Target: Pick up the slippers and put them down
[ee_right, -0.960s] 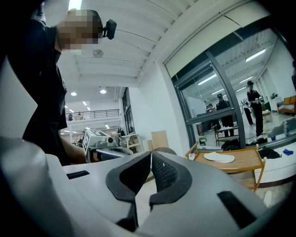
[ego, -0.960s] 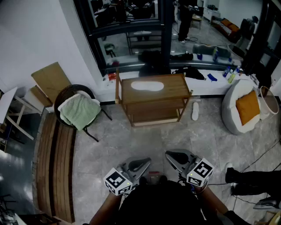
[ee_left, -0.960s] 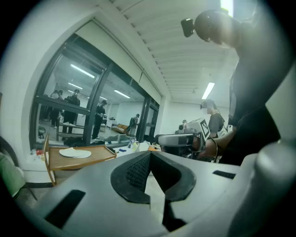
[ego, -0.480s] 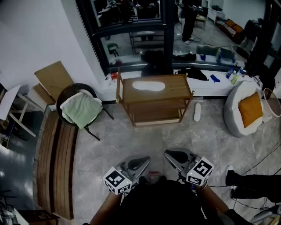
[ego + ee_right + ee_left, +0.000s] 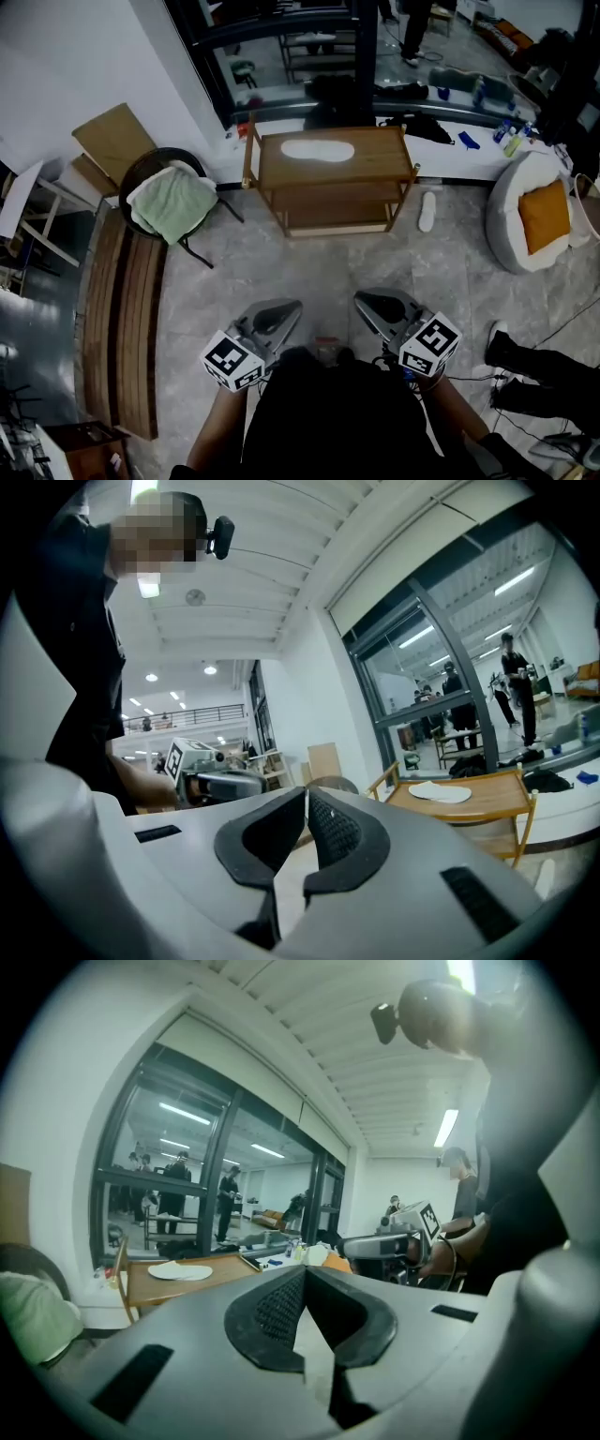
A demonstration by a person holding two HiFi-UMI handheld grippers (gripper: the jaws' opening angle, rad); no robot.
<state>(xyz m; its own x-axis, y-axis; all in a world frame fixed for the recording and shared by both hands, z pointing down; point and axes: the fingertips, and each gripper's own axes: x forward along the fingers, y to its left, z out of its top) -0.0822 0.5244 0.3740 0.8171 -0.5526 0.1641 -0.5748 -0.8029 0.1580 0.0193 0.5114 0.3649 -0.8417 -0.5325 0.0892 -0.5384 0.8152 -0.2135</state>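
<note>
1. Two grippers, our left gripper (image 5: 278, 317) and right gripper (image 5: 373, 309), are held close to our body, both with jaws pressed together on nothing
2. One white slipper (image 5: 318, 150) lies on top of the wooden rack (image 5: 386, 171); the second slipper (image 5: 427, 211) lies on the floor just beside the rack's right leg
3. Grey tiled floor (image 5: 319, 272) lies between us and the rack, with a chair (image 5: 173, 208) to its left, a beanbag (image 5: 534, 220) to its right, and a bystander's legs (image 5: 539, 375) near our right gripper

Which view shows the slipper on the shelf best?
Head view: the slipper shows whole from above, lying on the shelf top. Both gripper views catch it far off, small and nearly edge-on.
</note>
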